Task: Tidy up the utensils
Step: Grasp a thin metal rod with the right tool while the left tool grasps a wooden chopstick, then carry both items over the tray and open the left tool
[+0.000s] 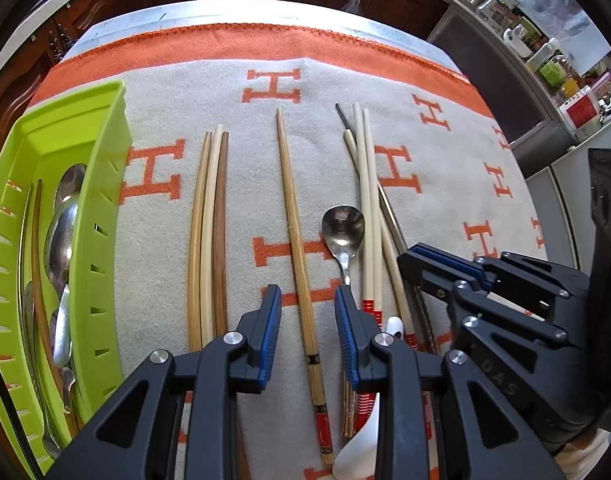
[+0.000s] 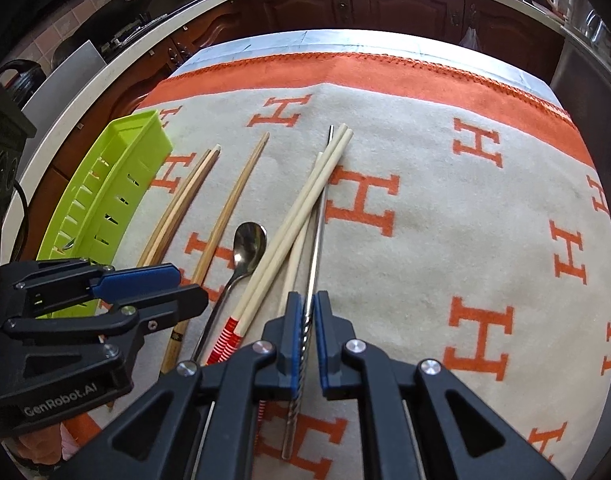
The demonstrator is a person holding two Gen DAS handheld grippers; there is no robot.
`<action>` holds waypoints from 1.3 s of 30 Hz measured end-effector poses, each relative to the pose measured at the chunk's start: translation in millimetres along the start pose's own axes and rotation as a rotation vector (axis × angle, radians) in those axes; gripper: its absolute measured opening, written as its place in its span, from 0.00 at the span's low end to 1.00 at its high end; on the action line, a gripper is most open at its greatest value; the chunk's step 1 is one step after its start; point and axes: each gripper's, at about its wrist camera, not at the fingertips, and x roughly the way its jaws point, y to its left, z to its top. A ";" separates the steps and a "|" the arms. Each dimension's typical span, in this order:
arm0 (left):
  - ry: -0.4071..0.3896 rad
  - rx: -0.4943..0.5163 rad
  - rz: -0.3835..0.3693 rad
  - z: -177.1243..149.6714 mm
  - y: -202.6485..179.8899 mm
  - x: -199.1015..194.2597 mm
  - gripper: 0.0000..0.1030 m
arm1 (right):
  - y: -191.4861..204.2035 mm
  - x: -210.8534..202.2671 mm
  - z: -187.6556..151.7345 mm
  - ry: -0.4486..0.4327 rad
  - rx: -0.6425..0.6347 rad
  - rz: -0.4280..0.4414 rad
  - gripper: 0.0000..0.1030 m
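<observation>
In the left wrist view my left gripper [image 1: 308, 320] stands open, its blue pads on either side of a single bamboo chopstick [image 1: 291, 208] that lies on the cloth, not touching it. A metal spoon [image 1: 342, 226] lies just to its right, then cream chopsticks with red bands [image 1: 367, 200]. In the right wrist view my right gripper [image 2: 308, 320] straddles a metal chopstick [image 2: 316, 240] lying on the cloth, with narrow gaps at both pads. The green tray [image 1: 105, 160] at the left holds spoons [image 1: 61, 240] and a chopstick.
Three wooden chopsticks [image 1: 209, 220] lie side by side between the tray and the left gripper. A white ceramic spoon [image 1: 357, 452] lies under that gripper. The H-patterned blanket [image 2: 485, 208] covers the table. Dark cabinets stand beyond; a shelf of jars [image 1: 553, 68] is at the right.
</observation>
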 end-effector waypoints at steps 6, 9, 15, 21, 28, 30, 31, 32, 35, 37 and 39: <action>-0.033 0.038 0.064 0.3 -8.3 3.9 0.17 | -14.6 -4.9 -5.1 -0.002 0.097 0.029 0.05; -0.054 0.039 0.084 1.3 -9.8 6.0 0.06 | -17.3 -13.2 -10.5 -0.015 0.124 0.019 0.05; -0.071 0.021 0.068 -3.1 -7.9 -0.4 0.04 | -18.7 -37.8 -19.2 -0.060 0.167 0.008 0.05; -0.145 0.027 0.053 -13.5 -6.4 -44.1 0.04 | -10.6 -63.6 -25.8 -0.101 0.189 0.028 0.05; -0.221 0.006 0.084 -26.7 13.8 -104.5 0.04 | 22.8 -94.4 -24.5 -0.149 0.156 0.096 0.05; -0.242 -0.012 0.104 -33.2 26.6 -119.8 0.04 | 38.6 -99.1 -19.8 -0.154 0.128 0.115 0.05; -0.254 -0.021 0.126 -37.2 34.2 -127.2 0.04 | 47.5 -100.8 -17.4 -0.157 0.112 0.118 0.05; -0.262 -0.028 0.141 -40.6 40.6 -132.4 0.04 | 57.9 -101.7 -14.3 -0.157 0.092 0.121 0.05; -0.279 -0.065 0.191 -48.8 66.1 -145.0 0.04 | 87.5 -99.4 -4.9 -0.144 0.049 0.151 0.04; -0.278 -0.092 0.209 -53.3 83.5 -148.1 0.04 | 106.3 -95.2 0.8 -0.137 0.028 0.155 0.04; -0.271 -0.120 0.214 -56.8 100.8 -146.8 0.04 | 123.0 -88.4 5.9 -0.123 0.017 0.168 0.00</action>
